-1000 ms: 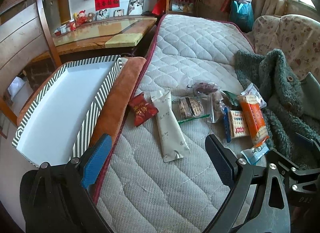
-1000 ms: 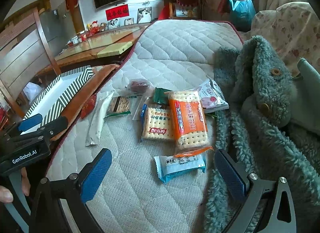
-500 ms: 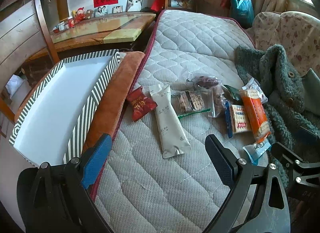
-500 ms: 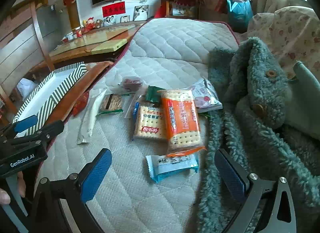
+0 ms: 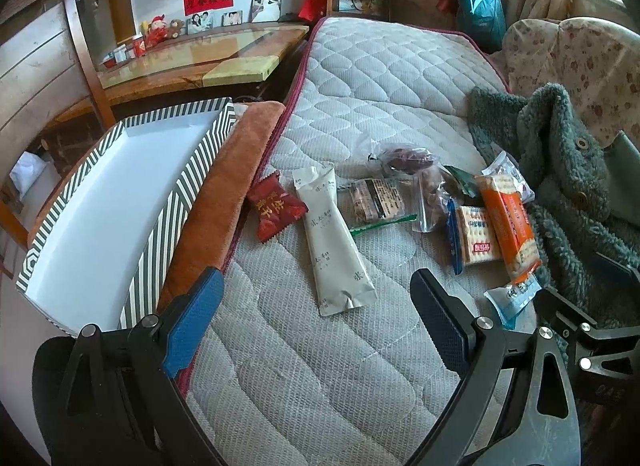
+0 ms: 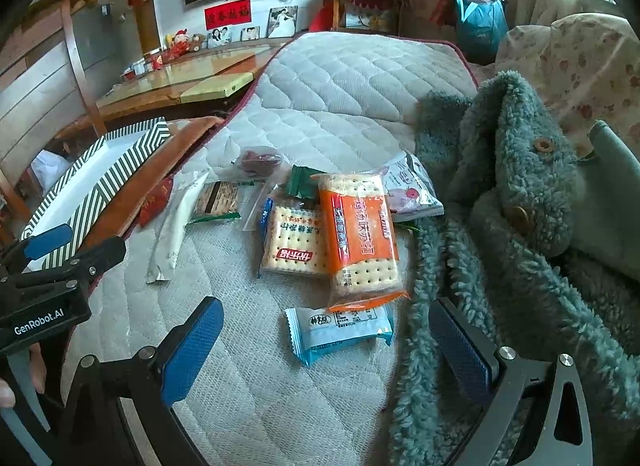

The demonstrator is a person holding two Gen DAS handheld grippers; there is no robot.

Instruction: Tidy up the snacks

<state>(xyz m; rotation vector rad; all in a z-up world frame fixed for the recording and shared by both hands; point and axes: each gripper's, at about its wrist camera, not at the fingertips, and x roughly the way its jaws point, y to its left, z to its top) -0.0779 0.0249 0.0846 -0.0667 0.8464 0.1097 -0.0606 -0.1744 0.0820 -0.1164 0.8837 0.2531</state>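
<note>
Several snack packs lie on a quilted mattress (image 5: 380, 77): a red packet (image 5: 276, 211), a long pale sachet (image 5: 334, 250), an orange cracker pack (image 6: 358, 244), a square cracker pack (image 6: 294, 244) and a light blue wafer pack (image 6: 340, 332). A striped box (image 5: 100, 201) with a white inside stands left of the mattress. My left gripper (image 5: 316, 326) hovers open just short of the pale sachet. My right gripper (image 6: 326, 346) is open around the blue wafer pack's near side, holding nothing. The left gripper also shows at the left edge of the right wrist view.
A brown plush strip (image 5: 224, 201) runs between box and mattress. A green fleece coat (image 6: 520, 201) is heaped on the right beside the snacks. A wooden table (image 5: 192, 61) and chair back (image 5: 84, 53) stand behind the box. A person's fingers (image 6: 24, 378) hold the left gripper.
Both grippers have edged forward and slightly left over the mattress; the snacks sit a little lower and nearer in both views. Nothing was grasped or moved.
</note>
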